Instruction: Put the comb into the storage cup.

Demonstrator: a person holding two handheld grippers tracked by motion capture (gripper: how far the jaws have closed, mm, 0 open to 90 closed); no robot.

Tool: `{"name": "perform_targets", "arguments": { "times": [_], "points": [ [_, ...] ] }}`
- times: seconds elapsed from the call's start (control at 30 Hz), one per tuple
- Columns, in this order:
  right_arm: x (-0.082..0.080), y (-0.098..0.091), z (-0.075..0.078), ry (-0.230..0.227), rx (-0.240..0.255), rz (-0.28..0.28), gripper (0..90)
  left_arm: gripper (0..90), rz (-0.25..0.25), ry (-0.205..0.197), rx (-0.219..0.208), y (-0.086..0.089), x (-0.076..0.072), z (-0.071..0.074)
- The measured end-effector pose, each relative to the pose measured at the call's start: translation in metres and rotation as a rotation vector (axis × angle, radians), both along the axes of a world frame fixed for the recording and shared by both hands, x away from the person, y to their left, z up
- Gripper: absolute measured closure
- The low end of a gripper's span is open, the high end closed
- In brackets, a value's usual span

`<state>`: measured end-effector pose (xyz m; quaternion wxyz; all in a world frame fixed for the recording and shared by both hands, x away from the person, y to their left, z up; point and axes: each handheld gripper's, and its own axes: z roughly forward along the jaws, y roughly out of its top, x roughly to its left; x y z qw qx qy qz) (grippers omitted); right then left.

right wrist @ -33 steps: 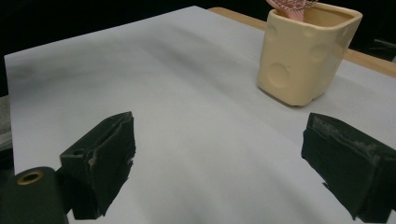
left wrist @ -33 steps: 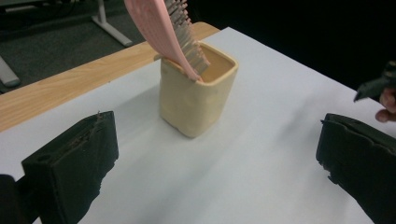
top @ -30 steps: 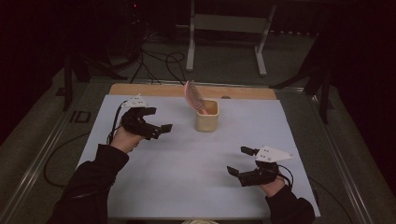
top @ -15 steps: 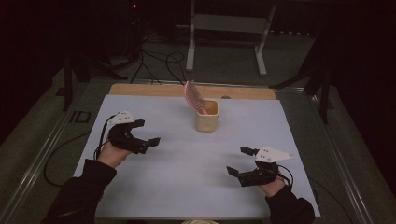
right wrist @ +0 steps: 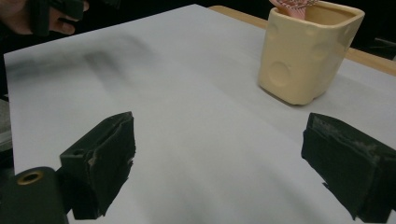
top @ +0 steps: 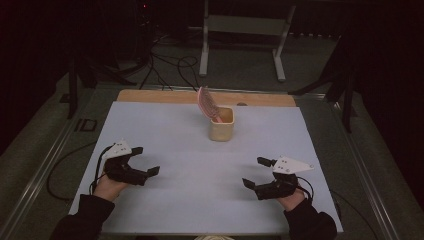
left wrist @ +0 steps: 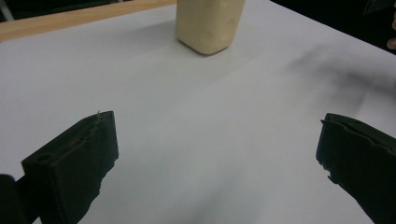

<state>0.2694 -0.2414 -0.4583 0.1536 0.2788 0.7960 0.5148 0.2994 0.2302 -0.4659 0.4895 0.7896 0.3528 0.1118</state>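
Observation:
A cream square cup (top: 221, 125) stands toward the back middle of the white sheet (top: 200, 165). A pink hairbrush (top: 207, 104) sticks up out of it, leaning left. The cup also appears in the left gripper view (left wrist: 208, 23) and the right gripper view (right wrist: 306, 51), where the brush tip (right wrist: 292, 4) peeks over its rim. My left gripper (top: 145, 161) rests low at the front left, jaws wide open and empty. At the front right my right gripper (top: 256, 172) stands open with nothing between its jaws.
A wooden strip (top: 165, 96) runs along the sheet's far edge. Beyond the table lie cables (top: 165, 65) and a metal stand (top: 240, 30) on the dark floor. Rails edge the table on both sides.
My left gripper has drawn back from beside the cup toward the front left of the sheet and come lower. The right gripper has stayed in place.

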Motion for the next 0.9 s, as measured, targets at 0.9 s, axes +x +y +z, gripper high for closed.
{"name": "perform_targets", "arguments": {
  "times": [0.9],
  "points": [
    [0.001,-0.001,-0.003,0.009,-0.006,-0.001,9.5,0.0,0.089,0.009,0.032,0.037,-0.048,-0.047]
  ]
}}
